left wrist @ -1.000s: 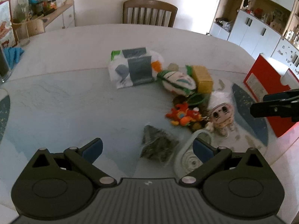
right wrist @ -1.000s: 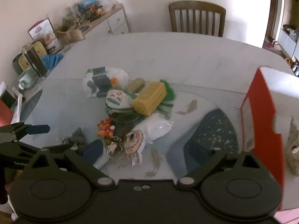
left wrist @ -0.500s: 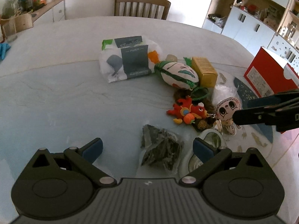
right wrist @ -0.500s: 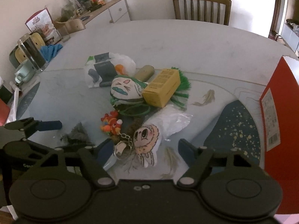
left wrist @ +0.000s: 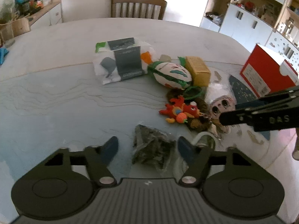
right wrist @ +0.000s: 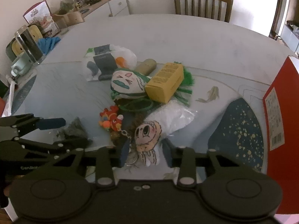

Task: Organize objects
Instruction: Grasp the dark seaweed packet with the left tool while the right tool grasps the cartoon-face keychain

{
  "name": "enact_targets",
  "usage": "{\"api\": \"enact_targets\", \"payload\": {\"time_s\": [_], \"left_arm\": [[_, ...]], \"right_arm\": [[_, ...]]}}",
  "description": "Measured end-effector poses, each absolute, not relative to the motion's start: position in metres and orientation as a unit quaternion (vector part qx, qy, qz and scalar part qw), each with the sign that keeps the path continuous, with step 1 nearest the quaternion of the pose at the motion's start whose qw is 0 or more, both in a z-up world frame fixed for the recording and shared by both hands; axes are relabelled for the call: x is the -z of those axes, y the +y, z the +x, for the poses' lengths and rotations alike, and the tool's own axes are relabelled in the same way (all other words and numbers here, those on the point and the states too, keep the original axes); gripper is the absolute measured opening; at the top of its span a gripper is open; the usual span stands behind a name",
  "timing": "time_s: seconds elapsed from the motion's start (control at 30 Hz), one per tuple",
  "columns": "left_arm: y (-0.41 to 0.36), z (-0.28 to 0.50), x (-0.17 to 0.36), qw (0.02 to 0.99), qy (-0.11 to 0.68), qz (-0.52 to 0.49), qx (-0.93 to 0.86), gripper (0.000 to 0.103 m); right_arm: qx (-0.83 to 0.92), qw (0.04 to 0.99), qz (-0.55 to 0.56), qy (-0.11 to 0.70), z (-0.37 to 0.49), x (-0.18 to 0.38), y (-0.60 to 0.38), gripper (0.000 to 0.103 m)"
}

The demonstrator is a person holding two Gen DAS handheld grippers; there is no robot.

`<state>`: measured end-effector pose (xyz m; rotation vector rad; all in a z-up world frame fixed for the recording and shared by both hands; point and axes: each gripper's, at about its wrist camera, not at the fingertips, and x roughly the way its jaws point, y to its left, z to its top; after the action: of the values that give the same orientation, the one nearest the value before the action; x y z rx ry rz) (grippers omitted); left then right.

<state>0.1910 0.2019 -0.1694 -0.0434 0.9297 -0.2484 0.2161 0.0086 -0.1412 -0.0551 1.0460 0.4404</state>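
Observation:
A pile of small things lies on the table: a white and grey packet [left wrist: 119, 65], a white and green plush [left wrist: 171, 74], a yellow box [left wrist: 198, 69], a red and orange toy [left wrist: 177, 111], a face plush keychain [right wrist: 147, 132] and a dark bag of dried leaves [left wrist: 151, 147]. My left gripper [left wrist: 147, 147] is open around the dark bag, just above the table. My right gripper [right wrist: 145, 154] is open with its jaws on either side of the face plush's lower end. The right gripper also shows in the left wrist view [left wrist: 261, 115].
A red box [left wrist: 267, 74] stands at the table's right edge. A white ring-shaped object [left wrist: 203, 140] lies by the left gripper's right finger. A chair [left wrist: 138, 7] stands behind the table. A jar [right wrist: 29, 46] and mug [right wrist: 20, 65] stand at the far left.
Both grippers have moved forward and lower toward the pile. The left now straddles the dark bag; the right has narrowed and now straddles the face plush.

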Motion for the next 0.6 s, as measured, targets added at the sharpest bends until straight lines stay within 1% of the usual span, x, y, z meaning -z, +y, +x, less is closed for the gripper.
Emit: {"api": "enact_targets", "payload": {"time_s": [0.03, 0.07, 0.13, 0.17, 0.2, 0.33, 0.6], "left_arm": [[0.201, 0.190, 0.169, 0.885, 0.449, -0.023, 0.122, 0.050], [0.200, 0.190, 0.168, 0.884, 0.450, -0.022, 0.121, 0.046], [0.198, 0.189, 0.167, 0.886, 0.449, -0.015, 0.115, 0.043], [0.197, 0.188, 0.166, 0.886, 0.448, -0.015, 0.115, 0.038], [0.197, 0.188, 0.166, 0.887, 0.448, -0.016, 0.114, 0.036], [0.196, 0.187, 0.161, 0.888, 0.447, -0.021, 0.108, 0.034], [0.195, 0.178, 0.140, 0.891, 0.441, -0.036, 0.102, 0.033]], "right_arm": [[-0.206, 0.843, -0.027, 0.495, 0.216, 0.141, 0.008, 0.029], [-0.206, 0.844, -0.027, 0.495, 0.216, 0.141, 0.008, 0.027], [-0.204, 0.844, -0.026, 0.495, 0.215, 0.140, 0.006, 0.021], [-0.203, 0.844, -0.023, 0.496, 0.215, 0.139, 0.004, 0.020], [-0.205, 0.844, -0.019, 0.496, 0.214, 0.138, 0.003, 0.018], [-0.210, 0.847, -0.015, 0.488, 0.211, 0.134, -0.001, 0.015], [-0.234, 0.854, 0.011, 0.465, 0.197, 0.109, -0.016, 0.015]]}}
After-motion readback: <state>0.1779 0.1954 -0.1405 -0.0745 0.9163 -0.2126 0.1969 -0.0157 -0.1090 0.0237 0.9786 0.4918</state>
